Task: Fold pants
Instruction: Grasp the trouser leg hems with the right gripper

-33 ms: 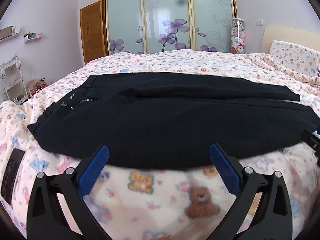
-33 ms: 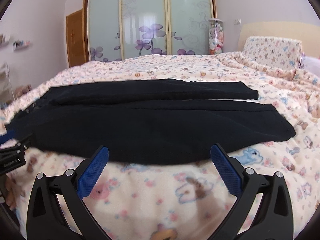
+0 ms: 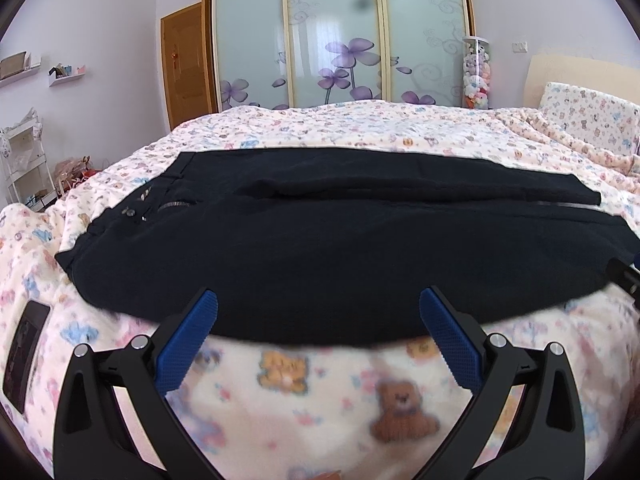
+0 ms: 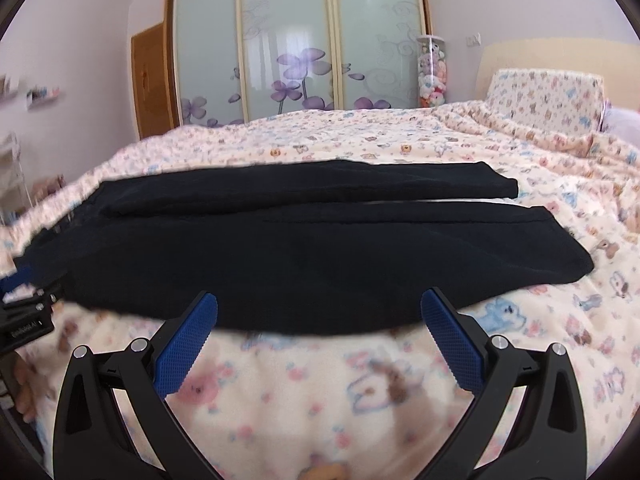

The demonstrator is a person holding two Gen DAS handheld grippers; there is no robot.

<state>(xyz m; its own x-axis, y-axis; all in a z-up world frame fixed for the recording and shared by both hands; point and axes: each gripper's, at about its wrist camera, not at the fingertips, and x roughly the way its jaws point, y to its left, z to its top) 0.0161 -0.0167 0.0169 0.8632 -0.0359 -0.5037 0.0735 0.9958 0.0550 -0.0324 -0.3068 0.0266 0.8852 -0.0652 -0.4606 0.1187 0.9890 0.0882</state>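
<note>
Black pants lie flat across the bed, waistband with zipper and buttons at the left, the two legs running right. In the right wrist view the pants end in two leg hems at the right. My left gripper is open, its blue pads just over the near edge of the pants, near the waist half. My right gripper is open too, at the near edge toward the leg half. Nothing is between either pair of fingers. Each gripper shows at the edge of the other's view: the right one, the left one.
The bedspread has a teddy-bear print. A dark flat phone-like object lies on it at the near left. A pillow and headboard are at the far right, a sliding wardrobe behind, and a white rack beside the bed on the left.
</note>
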